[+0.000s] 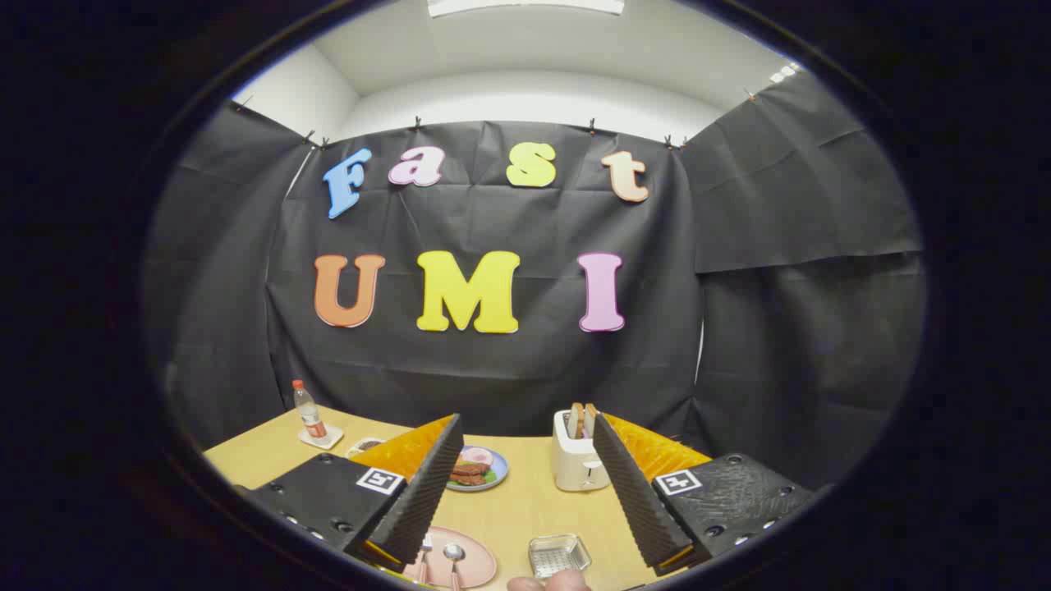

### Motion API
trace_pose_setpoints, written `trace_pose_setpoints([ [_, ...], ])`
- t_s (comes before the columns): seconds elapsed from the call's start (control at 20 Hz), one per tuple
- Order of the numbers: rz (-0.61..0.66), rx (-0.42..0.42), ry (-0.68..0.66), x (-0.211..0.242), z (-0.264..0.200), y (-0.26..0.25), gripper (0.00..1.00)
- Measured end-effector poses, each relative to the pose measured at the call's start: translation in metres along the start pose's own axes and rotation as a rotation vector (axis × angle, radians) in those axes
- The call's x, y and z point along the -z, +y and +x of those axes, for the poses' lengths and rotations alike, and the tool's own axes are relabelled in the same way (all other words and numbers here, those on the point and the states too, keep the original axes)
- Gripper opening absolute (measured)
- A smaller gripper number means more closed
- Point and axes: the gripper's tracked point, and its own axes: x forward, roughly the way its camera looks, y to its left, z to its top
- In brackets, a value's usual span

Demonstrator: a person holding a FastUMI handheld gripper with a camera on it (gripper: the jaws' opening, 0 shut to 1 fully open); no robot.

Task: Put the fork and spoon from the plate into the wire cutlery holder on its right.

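A pink plate (475, 565) lies on the wooden table just below my left finger, with a fork (424, 556) and a spoon (453, 560) lying side by side on it. To the plate's right sits the small wire cutlery holder (558, 555), with nothing in it that I can see. My gripper (525, 497) hangs above the table with its fingers wide apart and nothing between them; the plate and holder lie low between the fingertips.
A white toaster (578, 461) with bread slices stands beyond the fingers. A blue plate of food (478, 469) sits left of it, and a bottle (308, 412) on a coaster at the far left. A person's fingers (548, 583) show beside the holder.
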Motion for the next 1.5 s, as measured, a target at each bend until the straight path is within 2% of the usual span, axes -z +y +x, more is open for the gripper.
trace_pose_setpoints([
  [0.95, 0.018, -0.049, 0.081, 0.049, -0.012, 0.034, 0.95],
  [1.15, -0.001, -0.098, 0.164, 0.100, -0.020, 0.053, 0.95],
  [1.3, -0.011, -0.149, 0.280, 0.151, -0.027, 0.070, 0.95],
  [1.5, -0.046, -0.154, 0.455, 0.212, -0.034, 0.075, 0.95],
])
